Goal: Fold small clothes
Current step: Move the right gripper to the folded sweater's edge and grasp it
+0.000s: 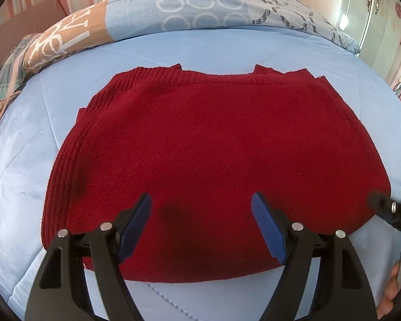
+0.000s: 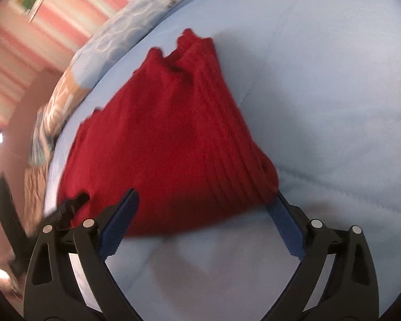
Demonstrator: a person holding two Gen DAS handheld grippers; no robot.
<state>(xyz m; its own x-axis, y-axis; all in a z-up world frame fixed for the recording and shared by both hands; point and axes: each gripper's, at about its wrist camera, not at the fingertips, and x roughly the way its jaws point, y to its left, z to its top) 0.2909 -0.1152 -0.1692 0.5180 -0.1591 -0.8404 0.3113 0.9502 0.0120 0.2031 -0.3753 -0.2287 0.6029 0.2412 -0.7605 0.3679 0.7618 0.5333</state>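
The folded dark red knitted sweater (image 1: 214, 165) lies flat on the pale blue quilted bedspread (image 1: 227, 48), long axis running left to right. The left gripper (image 1: 200, 224) hovers wide open and empty above its near edge; the right gripper (image 2: 203, 214), equally spread, straddles the sweater's right-hand corner, seemingly nearer to gripping

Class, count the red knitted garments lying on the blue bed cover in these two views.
1. A single red sweater, folded, lies in the middle of the blue bed cover, in front of both hand-held grippers. More layers or items beneath it may be hidden.
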